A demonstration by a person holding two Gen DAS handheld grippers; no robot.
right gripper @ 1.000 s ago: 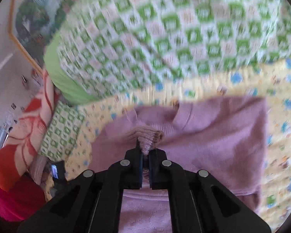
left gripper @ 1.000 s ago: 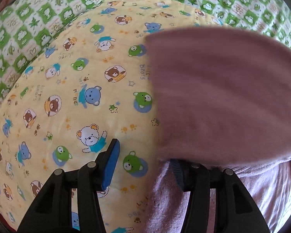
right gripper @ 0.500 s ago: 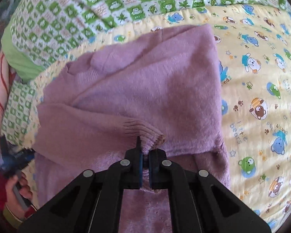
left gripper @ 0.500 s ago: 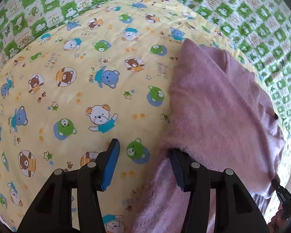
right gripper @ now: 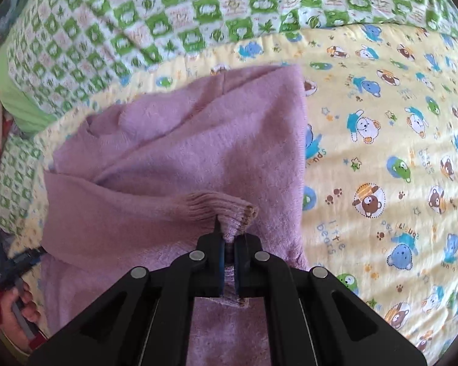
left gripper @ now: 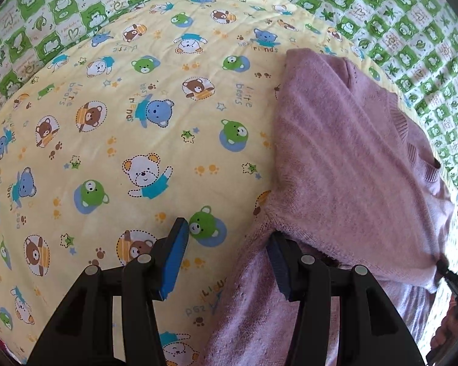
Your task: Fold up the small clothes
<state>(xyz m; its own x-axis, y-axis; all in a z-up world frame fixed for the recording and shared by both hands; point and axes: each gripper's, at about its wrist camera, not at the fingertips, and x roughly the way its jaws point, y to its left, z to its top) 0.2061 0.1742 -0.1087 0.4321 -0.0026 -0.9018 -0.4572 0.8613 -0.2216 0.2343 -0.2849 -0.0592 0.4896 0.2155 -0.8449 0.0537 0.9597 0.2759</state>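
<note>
A small purple knit sweater (left gripper: 351,158) lies on a yellow bear-print blanket (left gripper: 122,137), one side folded over its body. My left gripper (left gripper: 226,259) is open at the sweater's lower left edge. Its right pad (left gripper: 278,262) is tucked against the fold, while the left pad (left gripper: 175,256) stands over bare blanket. In the right wrist view the sweater (right gripper: 183,158) fills the middle. My right gripper (right gripper: 228,244) is shut on the ribbed sleeve cuff (right gripper: 216,207), and the sleeve lies across the sweater's body.
A green-and-white checked quilt (right gripper: 168,15) borders the blanket at the back, seen also as quilt (left gripper: 412,30) at the upper right. A person's hand (right gripper: 18,308) shows at the lower left edge. Bare yellow blanket (right gripper: 381,152) stretches to the right of the sweater.
The right gripper came down with the cuff, laying the sleeve across the sweater. In the left view the lifted purple panel settled flat onto the garment. The left gripper shifted a little.
</note>
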